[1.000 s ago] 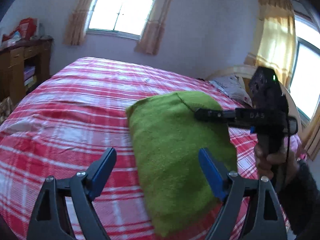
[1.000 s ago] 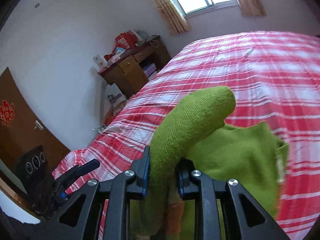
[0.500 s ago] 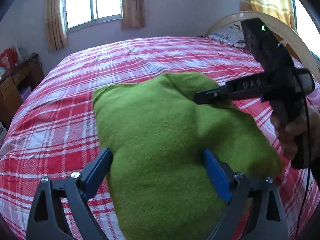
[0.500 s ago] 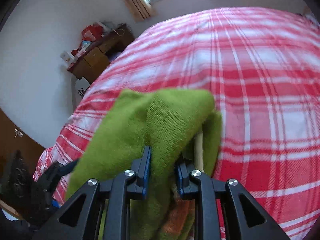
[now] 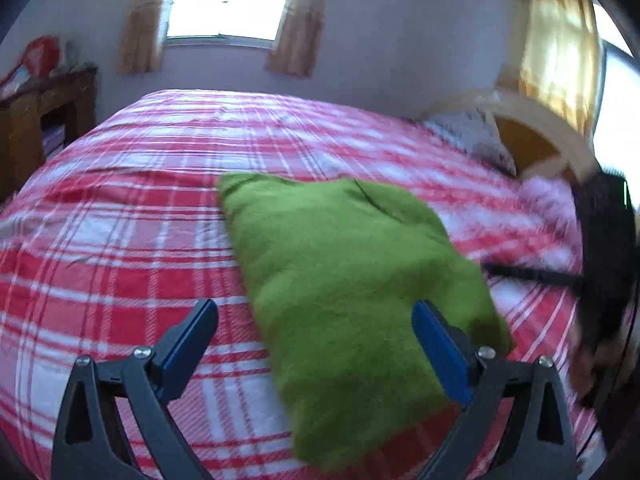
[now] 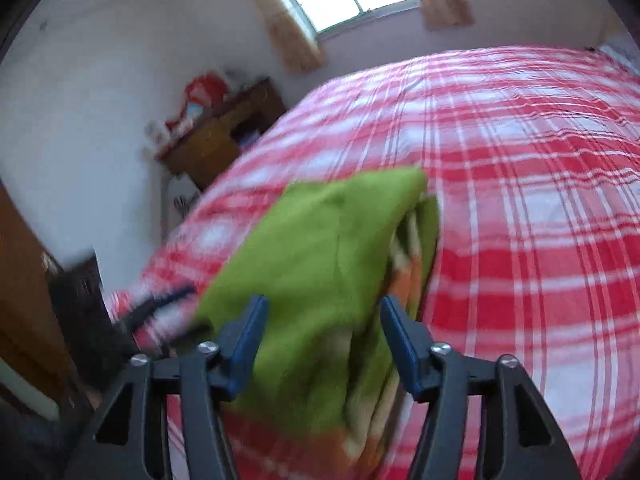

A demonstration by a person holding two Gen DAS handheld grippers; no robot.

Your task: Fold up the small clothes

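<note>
Green garment point(image 5: 352, 296): folded, lying on the red plaid bedspread point(image 5: 120, 240).
Right gripper point(image 6: 320, 344): jaws just opening, garment between them, pads apart from it.
Left gripper point(image 5: 316, 344): jaws wide, over the garment's near end.

Bedspread point(image 5: 120, 280) open left of green garment point(image 5: 340, 288); headboard point(image 5: 540, 128) far right.

Daylight glares through the window point(image 5: 232, 0); both fisheye views are motion-blurred, edges bent and dark.
</note>
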